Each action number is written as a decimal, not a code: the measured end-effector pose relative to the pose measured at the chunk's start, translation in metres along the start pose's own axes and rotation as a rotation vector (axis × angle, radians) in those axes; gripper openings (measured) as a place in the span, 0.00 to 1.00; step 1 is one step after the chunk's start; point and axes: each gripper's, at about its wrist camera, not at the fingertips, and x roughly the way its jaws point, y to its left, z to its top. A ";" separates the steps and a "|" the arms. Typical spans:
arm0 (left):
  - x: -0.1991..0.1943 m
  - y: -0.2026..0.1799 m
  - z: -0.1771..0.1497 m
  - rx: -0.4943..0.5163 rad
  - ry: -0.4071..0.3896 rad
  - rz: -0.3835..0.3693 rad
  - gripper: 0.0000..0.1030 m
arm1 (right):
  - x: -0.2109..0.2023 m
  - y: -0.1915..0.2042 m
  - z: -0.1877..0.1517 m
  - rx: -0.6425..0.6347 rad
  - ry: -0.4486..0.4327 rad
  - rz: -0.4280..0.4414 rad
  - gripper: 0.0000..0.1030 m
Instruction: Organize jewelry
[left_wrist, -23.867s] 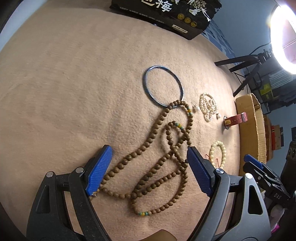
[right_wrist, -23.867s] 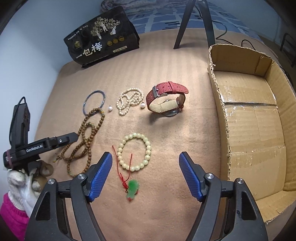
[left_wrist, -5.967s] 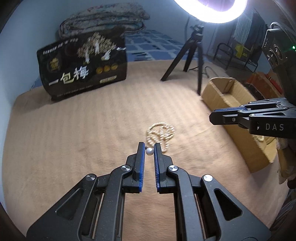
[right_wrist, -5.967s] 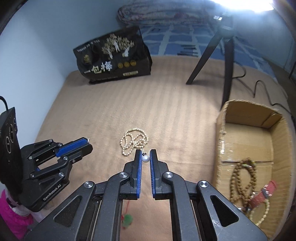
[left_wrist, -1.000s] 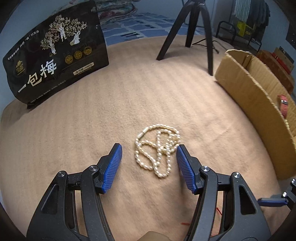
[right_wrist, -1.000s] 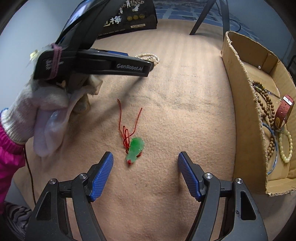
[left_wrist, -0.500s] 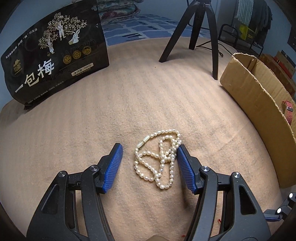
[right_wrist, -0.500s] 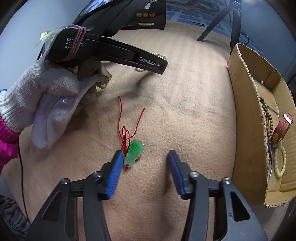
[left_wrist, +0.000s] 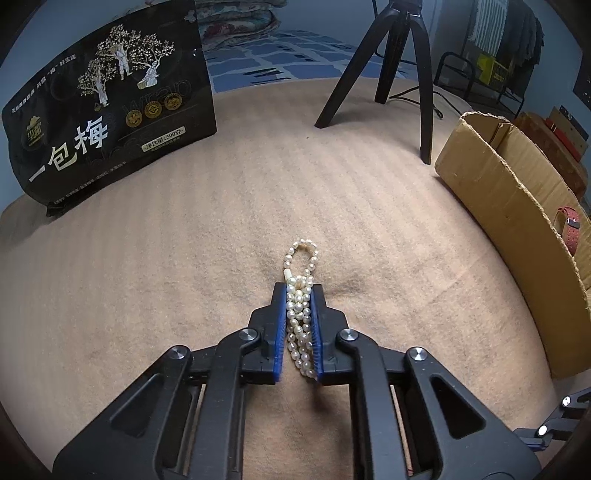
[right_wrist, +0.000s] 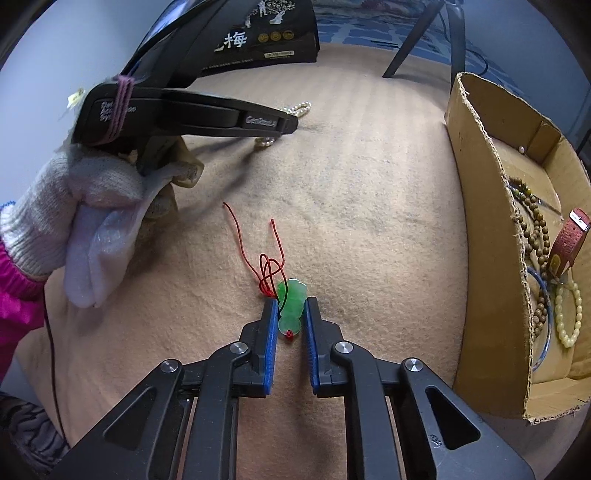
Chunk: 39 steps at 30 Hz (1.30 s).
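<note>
My left gripper (left_wrist: 299, 291) is shut on the white pearl necklace (left_wrist: 300, 314), bunched between its blue pads on the tan cloth; a loop of pearls sticks out past the tips. My right gripper (right_wrist: 290, 304) is shut on the green jade pendant (right_wrist: 291, 300), whose red cord (right_wrist: 271, 258) trails forward on the cloth. The left gripper also shows in the right wrist view (right_wrist: 288, 123), with pearls (right_wrist: 297, 108) beside its tip. The cardboard box (right_wrist: 480, 206) at the right holds wooden beads (right_wrist: 535, 229), a red watch (right_wrist: 567, 240) and a pale bead bracelet (right_wrist: 570, 314).
A black printed bag (left_wrist: 107, 122) stands at the back left. A black tripod (left_wrist: 399, 66) stands at the back, near the cardboard box (left_wrist: 506, 206). A gloved hand (right_wrist: 85, 206) holds the left gripper.
Both grippers have closed: the left on the pearl necklace, squeezing it into a narrow bunch, the right on the green pendant. Both were open around them half a second ago.
</note>
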 end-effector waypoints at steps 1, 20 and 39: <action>-0.001 0.001 -0.001 -0.002 0.000 -0.002 0.10 | 0.001 0.000 0.001 0.000 -0.001 0.001 0.12; -0.057 0.030 -0.032 -0.066 -0.042 -0.025 0.07 | -0.022 0.004 0.008 0.033 -0.033 0.001 0.12; -0.130 -0.001 -0.029 -0.038 -0.133 -0.080 0.07 | -0.089 -0.020 0.029 0.065 -0.195 -0.008 0.12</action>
